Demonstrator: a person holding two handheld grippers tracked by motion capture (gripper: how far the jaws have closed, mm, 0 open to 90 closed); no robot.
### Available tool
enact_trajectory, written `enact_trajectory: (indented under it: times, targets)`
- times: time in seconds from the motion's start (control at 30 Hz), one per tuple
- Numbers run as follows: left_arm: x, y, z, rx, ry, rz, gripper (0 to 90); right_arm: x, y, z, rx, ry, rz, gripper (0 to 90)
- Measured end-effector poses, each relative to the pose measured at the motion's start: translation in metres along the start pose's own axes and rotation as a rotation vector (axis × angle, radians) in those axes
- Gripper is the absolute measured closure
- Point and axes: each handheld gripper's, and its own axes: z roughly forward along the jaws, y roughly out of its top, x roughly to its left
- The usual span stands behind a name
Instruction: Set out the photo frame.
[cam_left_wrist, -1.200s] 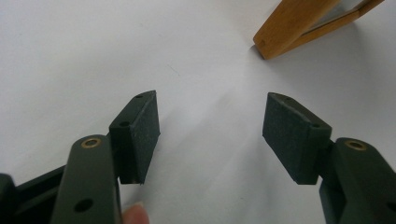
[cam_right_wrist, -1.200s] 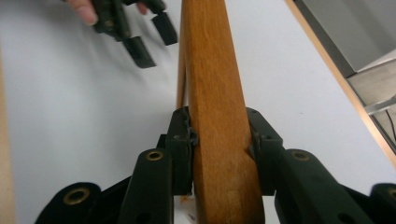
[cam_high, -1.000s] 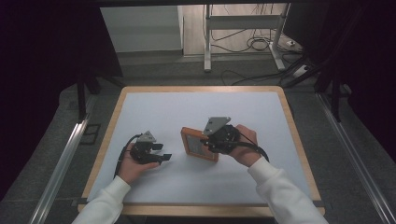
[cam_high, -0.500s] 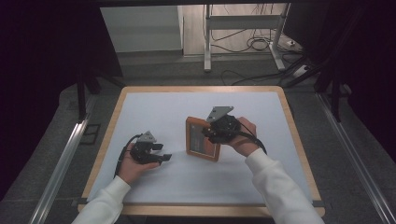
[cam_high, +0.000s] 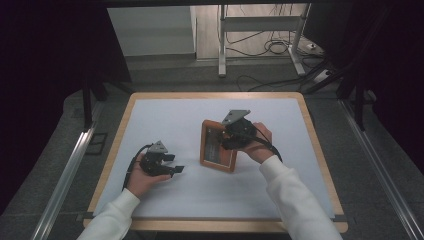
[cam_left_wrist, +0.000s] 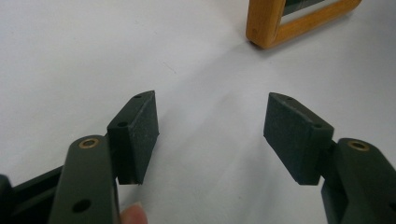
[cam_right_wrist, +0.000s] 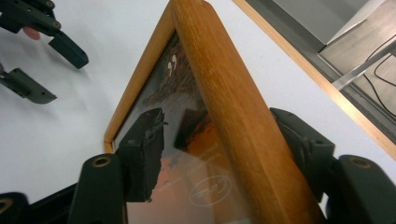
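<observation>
Releasing the wooden picture frame looks to be the step in hand: the frame sits near the middle of the white table top, and the right gripper is at its right-hand rail with that rail between its jaws. In the right gripper view the rail runs up between the two black jaws, the left pad standing off the glass with a gap and the far jaw just behind the wood, so the grip reads as let go; the jaws have just been opening, with the frame's edge still between them. The left gripper hovers low over the bare table to the left, well apart from the frame, its pads spread wide with nothing between them, and the frame's corner shows ahead of it. Compared with a second ago, the frame seems to lie slightly farther from the person and a little more squarely, the right hand has gone with it, and the left hand has kept its place. I judge that the next move calls for drawing the right gripper straight back off the rail without dragging the wood, or else closing again if the frame must be shifted further.
</observation>
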Motion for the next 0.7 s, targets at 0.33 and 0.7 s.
enact_trajectory:
  times: [0.33, 0.7]
  targets:
    - [0.0000, -0.0003, 0.0003, 0.000, -0.001, 0.001, 35.0, -0.0061, -0.0022, 0.0068, -0.003, -0.011, 0.043, 32.1]
    - [-0.0006, -0.0004, 0.0006, 0.000, -0.002, 0.003, 34.8, -0.0085, -0.0032, 0.0087, -0.016, -0.037, 0.073, 25.2]
